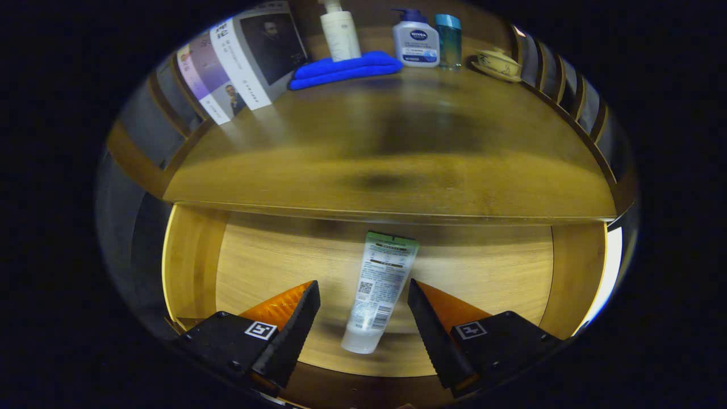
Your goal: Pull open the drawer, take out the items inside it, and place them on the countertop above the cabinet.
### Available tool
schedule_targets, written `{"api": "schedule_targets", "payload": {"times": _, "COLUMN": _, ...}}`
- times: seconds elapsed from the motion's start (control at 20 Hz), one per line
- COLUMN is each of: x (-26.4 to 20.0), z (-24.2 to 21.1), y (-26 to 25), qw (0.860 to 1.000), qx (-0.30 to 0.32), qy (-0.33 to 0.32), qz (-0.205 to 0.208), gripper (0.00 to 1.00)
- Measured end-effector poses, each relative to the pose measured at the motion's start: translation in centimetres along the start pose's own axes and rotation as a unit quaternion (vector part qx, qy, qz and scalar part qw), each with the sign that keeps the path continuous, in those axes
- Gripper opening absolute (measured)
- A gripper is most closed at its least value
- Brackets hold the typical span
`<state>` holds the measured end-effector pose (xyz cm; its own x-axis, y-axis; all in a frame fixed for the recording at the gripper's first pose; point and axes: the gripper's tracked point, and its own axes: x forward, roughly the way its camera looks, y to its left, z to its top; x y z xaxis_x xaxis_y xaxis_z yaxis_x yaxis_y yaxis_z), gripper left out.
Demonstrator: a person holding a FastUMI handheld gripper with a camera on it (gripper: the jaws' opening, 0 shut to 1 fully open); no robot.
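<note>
The drawer stands pulled open below the wooden countertop. A white and green squeeze tube lies flat on the drawer floor, cap end toward me and crimped end toward the cabinet. My gripper is open above the drawer, one finger on each side of the tube. A gap shows between each finger and the tube, so nothing is held.
At the back of the countertop stand a folded blue cloth, a white pump bottle, a white and blue bottle, a teal bottle and a lidded cup on a saucer. Books lean at the back left. Slatted rails edge both sides.
</note>
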<state>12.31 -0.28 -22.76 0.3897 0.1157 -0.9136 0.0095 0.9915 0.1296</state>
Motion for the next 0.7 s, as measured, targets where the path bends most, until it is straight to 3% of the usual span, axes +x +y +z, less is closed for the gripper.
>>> {"api": "schedule_targets", "payload": {"times": 0.25, "x": 1.2, "z": -1.1, "y": -0.5, "qw": 0.999, "qx": -0.009, "qy": 0.031, "qz": -0.009, "gripper": 0.94}}
{"api": "schedule_targets", "payload": {"times": 0.6, "x": 1.7, "z": -2.7, "y": -0.2, "qw": 0.998, "qx": -0.027, "qy": 0.059, "qz": -0.008, "gripper": 0.53}}
{"api": "schedule_targets", "payload": {"times": 0.7, "x": 1.5, "z": -2.5, "y": 0.0, "qw": 0.998, "qx": -0.026, "qy": 0.05, "qz": 0.002, "gripper": 0.46}}
